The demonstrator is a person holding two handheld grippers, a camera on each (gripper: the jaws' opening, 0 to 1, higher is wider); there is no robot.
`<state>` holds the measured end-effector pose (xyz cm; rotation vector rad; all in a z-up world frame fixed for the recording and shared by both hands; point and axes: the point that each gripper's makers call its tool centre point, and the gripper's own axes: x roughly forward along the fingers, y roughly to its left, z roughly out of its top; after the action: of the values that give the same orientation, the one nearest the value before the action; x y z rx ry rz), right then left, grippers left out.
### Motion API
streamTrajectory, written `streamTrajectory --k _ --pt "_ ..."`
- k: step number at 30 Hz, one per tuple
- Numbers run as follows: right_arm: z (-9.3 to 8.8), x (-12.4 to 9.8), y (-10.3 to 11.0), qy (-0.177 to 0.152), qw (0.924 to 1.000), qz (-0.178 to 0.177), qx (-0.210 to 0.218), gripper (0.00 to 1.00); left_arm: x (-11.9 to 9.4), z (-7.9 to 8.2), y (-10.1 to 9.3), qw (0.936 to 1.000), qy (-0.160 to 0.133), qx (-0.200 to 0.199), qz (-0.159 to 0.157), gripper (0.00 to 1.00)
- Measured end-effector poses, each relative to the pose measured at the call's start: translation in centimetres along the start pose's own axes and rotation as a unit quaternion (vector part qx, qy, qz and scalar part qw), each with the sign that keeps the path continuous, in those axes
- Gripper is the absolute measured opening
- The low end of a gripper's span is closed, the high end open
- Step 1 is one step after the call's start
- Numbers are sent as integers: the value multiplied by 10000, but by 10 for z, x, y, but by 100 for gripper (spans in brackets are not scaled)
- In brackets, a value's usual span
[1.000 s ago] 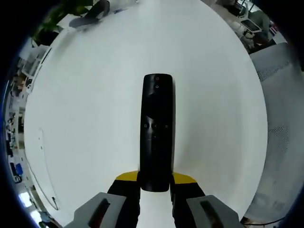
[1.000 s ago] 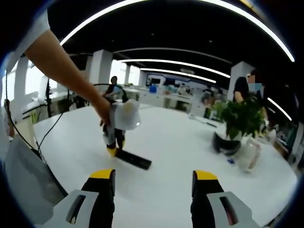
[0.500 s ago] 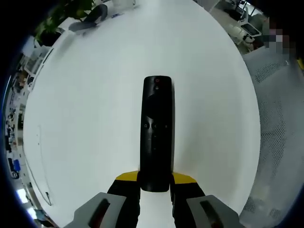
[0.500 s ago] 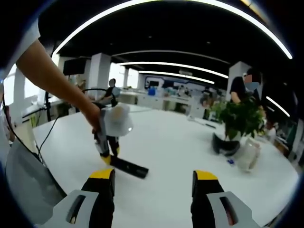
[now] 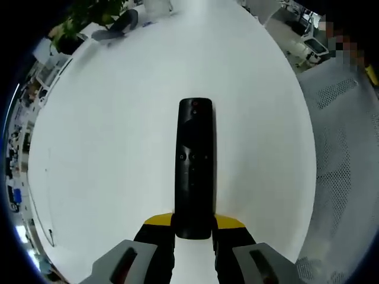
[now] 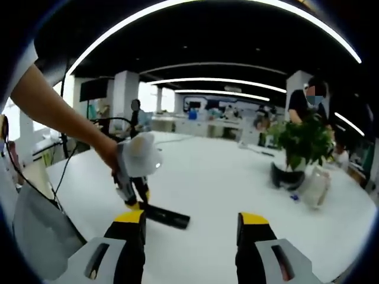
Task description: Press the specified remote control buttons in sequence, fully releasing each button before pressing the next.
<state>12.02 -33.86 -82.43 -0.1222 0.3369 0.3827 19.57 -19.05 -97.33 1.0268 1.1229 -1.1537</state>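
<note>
We pick it up at the left gripper (image 5: 193,232), whose yellow-tipped jaws are clamped on the near end of the black remote control (image 5: 195,168), one jaw on each long side. The remote runs straight away from us along the jaws, buttons up, a small red button (image 5: 195,106) at its far end and a cluster of small buttons near its middle, lying flat over the white table (image 5: 106,142). Further out in the left gripper view, a potted plant (image 5: 89,18) sits at the table's far edge, and a grey mesh chair (image 5: 343,148) stands beside the table on the right. Over to the right gripper (image 6: 190,228): its jaws stand wide apart with nothing between them, raised above the table (image 6: 225,177). In the right gripper view we see the left gripper (image 6: 135,171) from the side, held in the person's hand (image 6: 109,155), with the remote (image 6: 166,216) reaching from its tips across the tabletop. Out to the right stand the plant (image 6: 302,148) in its dark pot and a clear container (image 6: 314,186) just beside it. People stand in the office beyond.
</note>
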Motion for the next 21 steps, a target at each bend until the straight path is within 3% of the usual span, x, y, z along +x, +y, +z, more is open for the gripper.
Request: streamTrajectory --k 11,21 --pt "-4 1 6 119 9997 139 141 52 -2 -2 -25 9998 -135 -157 34 23" --pt "-3 0 3 153 9976 210 643 41 -4 -3 -54 9988 -361 -315 63 23"
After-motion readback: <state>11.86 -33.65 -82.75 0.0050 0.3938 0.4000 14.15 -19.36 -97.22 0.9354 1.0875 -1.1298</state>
